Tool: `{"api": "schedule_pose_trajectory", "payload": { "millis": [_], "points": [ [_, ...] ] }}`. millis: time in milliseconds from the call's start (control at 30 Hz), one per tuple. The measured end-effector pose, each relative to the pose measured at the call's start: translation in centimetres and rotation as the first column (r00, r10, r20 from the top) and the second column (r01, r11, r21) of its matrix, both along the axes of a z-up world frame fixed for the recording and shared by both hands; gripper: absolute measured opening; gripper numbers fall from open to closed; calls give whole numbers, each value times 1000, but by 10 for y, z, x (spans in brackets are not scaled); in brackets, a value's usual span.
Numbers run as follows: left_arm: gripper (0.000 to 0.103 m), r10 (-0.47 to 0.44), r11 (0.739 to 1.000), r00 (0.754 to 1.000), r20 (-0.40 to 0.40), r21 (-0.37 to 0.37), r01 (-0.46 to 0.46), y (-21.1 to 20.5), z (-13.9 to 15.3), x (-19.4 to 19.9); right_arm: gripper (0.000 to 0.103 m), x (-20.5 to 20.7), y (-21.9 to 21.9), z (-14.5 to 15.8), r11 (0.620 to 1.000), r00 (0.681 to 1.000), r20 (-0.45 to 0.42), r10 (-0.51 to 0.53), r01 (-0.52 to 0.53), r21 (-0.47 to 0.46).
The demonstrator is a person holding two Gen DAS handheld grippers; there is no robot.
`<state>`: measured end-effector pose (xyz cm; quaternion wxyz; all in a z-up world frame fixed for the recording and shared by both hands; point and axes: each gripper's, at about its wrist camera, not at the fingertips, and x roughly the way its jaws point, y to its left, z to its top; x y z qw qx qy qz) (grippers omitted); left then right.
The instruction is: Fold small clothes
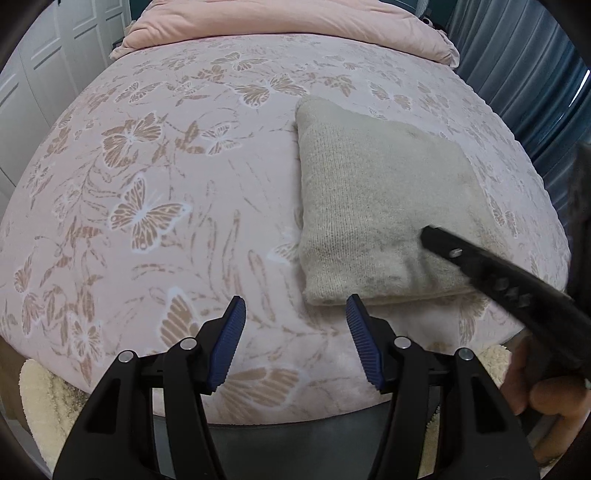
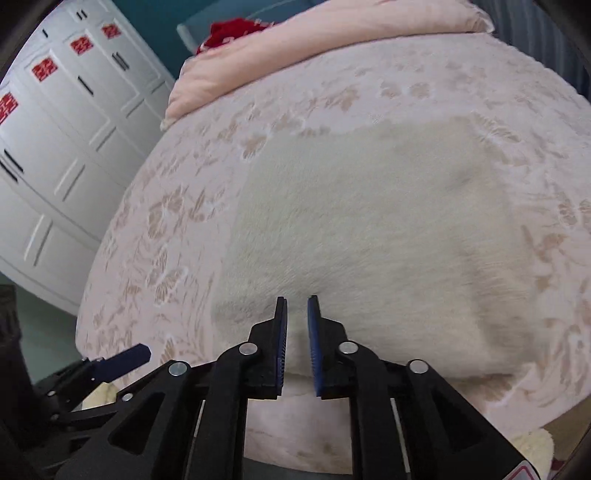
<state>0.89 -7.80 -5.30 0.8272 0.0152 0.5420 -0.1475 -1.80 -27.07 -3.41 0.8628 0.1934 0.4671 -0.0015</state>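
Observation:
A folded beige knit garment (image 1: 373, 206) lies flat on the pink butterfly bedspread (image 1: 155, 192), right of centre. My left gripper (image 1: 295, 306) is open and empty, just short of the garment's near left corner. My right gripper (image 2: 297, 306) hovers over the garment's near edge (image 2: 369, 236) with its jaws narrowly apart and nothing between them. In the left wrist view the right gripper (image 1: 428, 234) reaches in from the right, its tip over the garment's near right part. The left gripper's blue finger (image 2: 125, 360) shows at the lower left of the right wrist view.
A folded pink duvet (image 1: 288, 26) lies at the far end of the bed. White wardrobe doors (image 2: 55, 147) stand to the left, blue curtains (image 1: 517, 74) to the right. A cream fluffy rug (image 1: 44, 398) lies below the bed's near edge.

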Motion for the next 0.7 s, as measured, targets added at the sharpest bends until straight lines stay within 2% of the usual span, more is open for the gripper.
{"api": "schedule_pose_trajectory", "payload": {
  "millis": [67,133,167,233,267,300,333,367,433,500,567,633,700],
  "points": [
    [55,-4,1000,1000,-10,1,4,-4,-3,2,45,-22,-31,12,990,993,32,-116,118,-71],
    [55,-10,1000,1000,-12,2,10,-10,-5,3,55,-41,-61,10,966,974,35,-223,225,-125],
    [55,-11,1000,1000,-10,1,11,-12,-5,3,56,-48,-73,4,957,966,19,-259,259,-129],
    [61,-10,1000,1000,-14,-2,10,-16,-7,5,56,-53,-94,-19,955,956,-43,-289,285,-75],
    [62,-6,1000,1000,-16,-6,6,-18,-8,5,53,-52,-98,-31,960,957,-68,-281,279,-34],
    [62,-3,1000,1000,-21,-11,3,-20,-8,6,46,-51,-99,-41,964,961,-83,-265,266,-1],
    [62,-4,1000,1000,-28,-15,4,-21,-9,7,19,-49,-100,-47,966,964,-86,-253,256,28],
    [62,-8,1000,999,-33,-19,7,-22,-9,8,10,-48,-101,-48,965,965,-83,-248,254,65],
    [62,-15,1000,1000,-27,-15,15,-24,-6,10,9,-56,-105,-31,951,962,-7,-272,270,148],
    [62,-15,1000,1000,-12,-10,15,-26,-4,12,9,-61,-107,-14,953,959,56,-278,267,144],
    [64,-11,1000,1000,-14,-10,11,-28,-6,15,9,-59,-113,-26,955,961,17,-276,272,122],
    [64,-7,1000,999,-41,-12,7,-34,-15,21,13,-48,-112,-71,971,967,-125,-223,232,60],
    [64,-12,999,997,-79,-43,8,-38,-24,27,20,-52,-112,-69,971,970,-91,-226,232,64]
  ]
}}
